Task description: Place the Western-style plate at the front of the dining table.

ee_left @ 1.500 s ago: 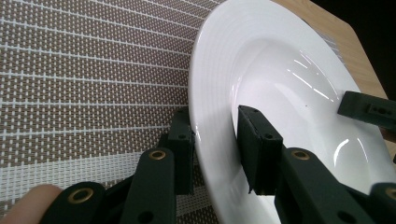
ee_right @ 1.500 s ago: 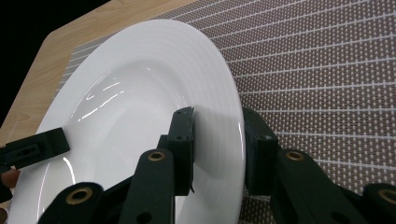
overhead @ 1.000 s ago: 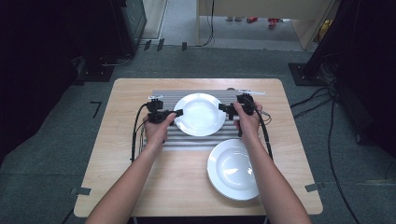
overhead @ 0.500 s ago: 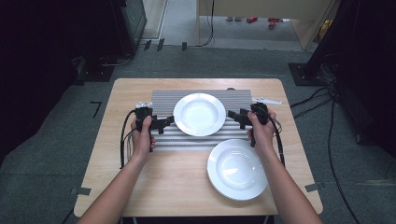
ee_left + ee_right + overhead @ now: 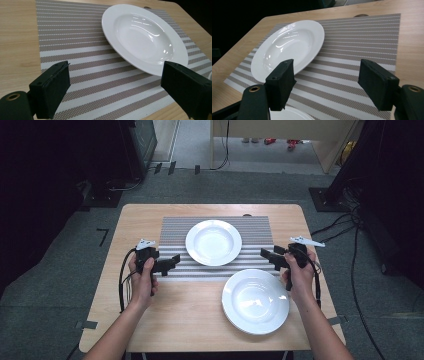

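Glazed white soup plate sits on the striped placemat, looking rigid, slippery and breakable; its rim offers grip. Left gripper and right gripper have just been opening, jaws empty.

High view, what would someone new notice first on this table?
Two white plates: one plate sits on the striped placemat at the table's far middle, and a second plate lies on bare wood nearer the person, to the right. The left gripper and right gripper flank the placemat, both open and holding nothing.
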The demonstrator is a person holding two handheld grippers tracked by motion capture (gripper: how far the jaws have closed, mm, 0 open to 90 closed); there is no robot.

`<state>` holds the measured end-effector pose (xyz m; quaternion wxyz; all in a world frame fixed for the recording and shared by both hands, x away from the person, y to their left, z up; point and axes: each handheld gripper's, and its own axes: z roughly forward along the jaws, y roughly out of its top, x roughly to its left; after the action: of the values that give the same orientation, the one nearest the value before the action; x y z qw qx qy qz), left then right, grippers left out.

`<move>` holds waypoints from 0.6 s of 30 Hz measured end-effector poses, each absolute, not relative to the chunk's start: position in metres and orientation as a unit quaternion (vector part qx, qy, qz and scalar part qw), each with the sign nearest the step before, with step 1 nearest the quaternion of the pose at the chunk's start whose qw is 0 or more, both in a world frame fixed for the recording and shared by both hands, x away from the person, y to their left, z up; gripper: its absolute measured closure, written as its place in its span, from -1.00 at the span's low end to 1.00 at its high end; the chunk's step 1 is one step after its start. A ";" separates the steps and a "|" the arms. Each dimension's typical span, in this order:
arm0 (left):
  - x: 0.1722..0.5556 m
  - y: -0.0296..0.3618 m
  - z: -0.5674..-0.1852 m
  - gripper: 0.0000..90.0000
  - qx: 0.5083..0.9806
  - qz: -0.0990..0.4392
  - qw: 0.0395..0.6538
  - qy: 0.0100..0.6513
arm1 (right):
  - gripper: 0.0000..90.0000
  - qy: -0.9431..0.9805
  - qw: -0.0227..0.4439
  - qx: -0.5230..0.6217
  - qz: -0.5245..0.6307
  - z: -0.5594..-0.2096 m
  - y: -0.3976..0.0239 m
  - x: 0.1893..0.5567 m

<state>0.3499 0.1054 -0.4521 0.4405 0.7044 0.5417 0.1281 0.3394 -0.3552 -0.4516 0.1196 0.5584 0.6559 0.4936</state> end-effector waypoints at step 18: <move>0.305 0.135 -0.459 -0.81 0.702 0.154 0.434 0.543 | -0.36 0.635 0.124 0.575 0.501 -0.464 -0.402 0.281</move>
<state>0.3051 0.1351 -0.4586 0.4340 0.7019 0.5432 0.1544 0.2811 -0.4021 -0.4643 0.1243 0.5749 0.6346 0.5013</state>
